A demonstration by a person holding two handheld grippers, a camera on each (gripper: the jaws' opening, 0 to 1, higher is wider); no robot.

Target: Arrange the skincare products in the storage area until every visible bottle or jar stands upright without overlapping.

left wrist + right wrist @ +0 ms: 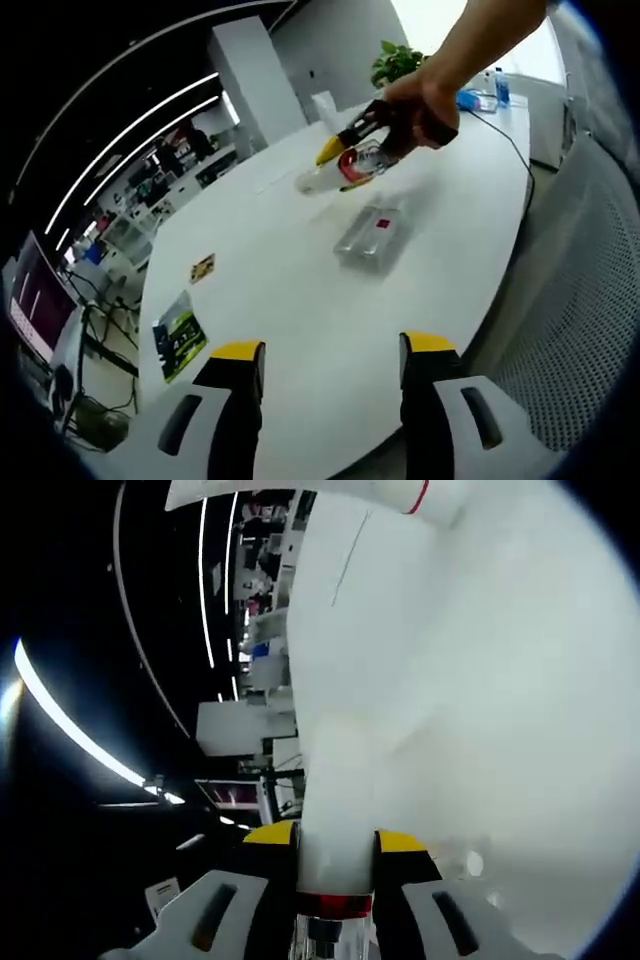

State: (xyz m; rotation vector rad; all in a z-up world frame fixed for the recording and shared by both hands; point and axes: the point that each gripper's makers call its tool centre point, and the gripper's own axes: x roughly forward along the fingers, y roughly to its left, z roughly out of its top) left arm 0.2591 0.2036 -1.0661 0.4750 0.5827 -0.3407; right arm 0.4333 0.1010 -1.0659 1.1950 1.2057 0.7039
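Left gripper view: right gripper (350,150) grasps a white, red-banded plastic bottle (325,178) aloft beyond the clear plastic storage tray (372,238) on the white tabletop (290,290); left gripper (330,362) released; transfer underway, next likely standing it upright in the tray.

White bottle (330,175) tilted, airborne; clear organizer (370,237) tabletop

In the left gripper view, the right gripper (345,150) holds a bottle (330,175) above the table (280,290), beyond a clear box (371,237). Two cards (178,335) lie left, near the edge. A plant (396,62) stands behind the far end.
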